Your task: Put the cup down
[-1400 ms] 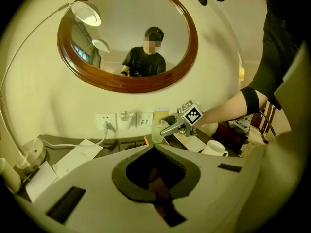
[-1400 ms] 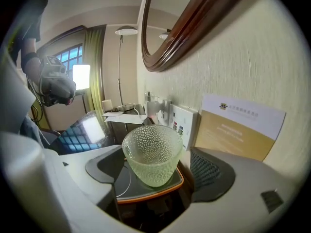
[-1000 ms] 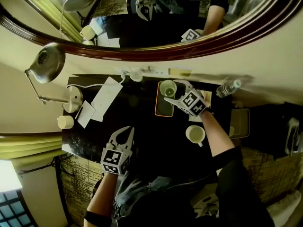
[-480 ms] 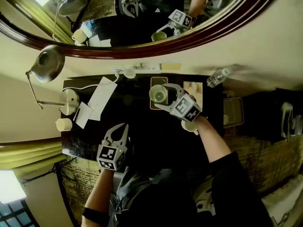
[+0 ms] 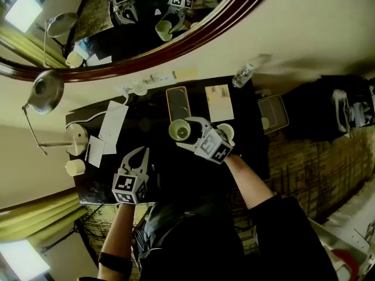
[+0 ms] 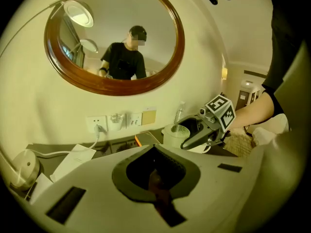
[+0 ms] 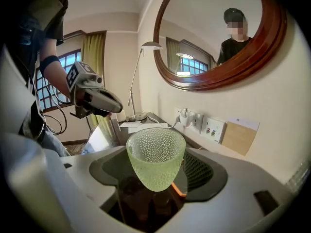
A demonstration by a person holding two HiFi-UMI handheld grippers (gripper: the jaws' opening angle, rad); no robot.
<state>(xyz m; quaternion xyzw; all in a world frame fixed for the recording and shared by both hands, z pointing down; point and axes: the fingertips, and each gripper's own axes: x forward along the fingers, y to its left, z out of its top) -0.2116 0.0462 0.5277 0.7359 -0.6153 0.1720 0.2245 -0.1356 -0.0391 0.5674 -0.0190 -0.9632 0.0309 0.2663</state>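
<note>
A pale green dimpled glass cup sits upright between the jaws of my right gripper, which is shut on it. In the head view the cup hangs over the dark table, just past the near end of the orange tray, with the right gripper behind it. The left gripper view shows the cup held off the table. My left gripper hovers at the table's near left, shut and empty.
A white cup stands just right of my right gripper. Papers, a lamp base and a small cup lie at the left. A card, a water bottle and wall sockets are at the back. A tray sits at the right.
My right gripper has carried the cup off the orange tray, toward me and to the left, and lifted it a little. My left gripper has stayed put. The head view has swung.
</note>
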